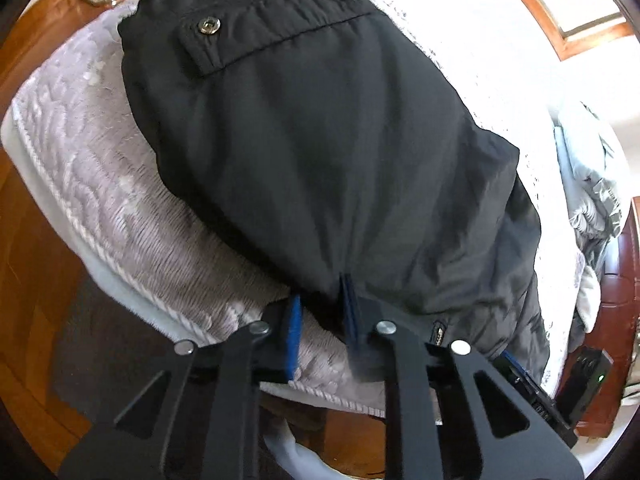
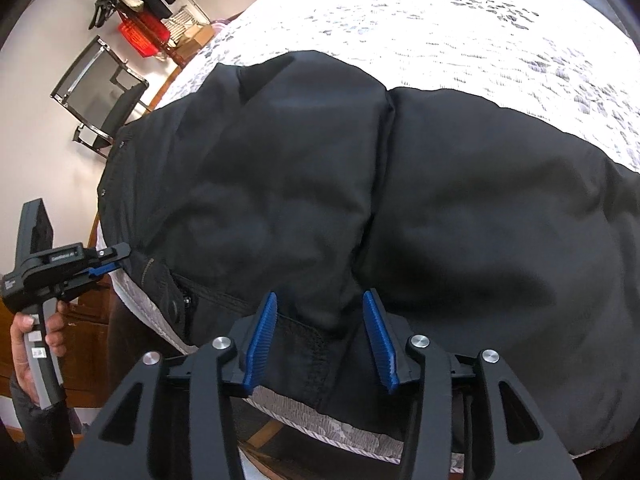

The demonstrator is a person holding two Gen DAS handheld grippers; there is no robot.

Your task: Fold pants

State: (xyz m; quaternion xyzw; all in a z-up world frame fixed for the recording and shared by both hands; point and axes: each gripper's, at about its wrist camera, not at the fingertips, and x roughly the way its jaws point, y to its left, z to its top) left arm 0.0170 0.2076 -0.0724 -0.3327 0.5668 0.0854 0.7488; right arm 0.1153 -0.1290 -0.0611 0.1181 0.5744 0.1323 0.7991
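Left wrist view: the black pants (image 1: 320,140) lie spread on the bed (image 1: 104,184), with their near edge at the bed's side. The left gripper (image 1: 320,312) points steeply down at that edge. Its blue pads (image 1: 294,332) look close together, but a gap shows between them, and the cloth seems to sit by the right pad only. I cannot tell if it has really pinched the pants. If the pinch is thin, the cloth could slip out when the hand lifts, and the fold would flop.

Right wrist view: the person's left hand (image 2: 30,344) holds its tool at the far left, low by the bed's side. The right gripper (image 2: 320,340) also tips steeply down. Its blue fingers (image 2: 262,344) stand apart, with a bump of cloth between them, not squeezed. If it lifts before closing, only one side comes up and the pants twist.
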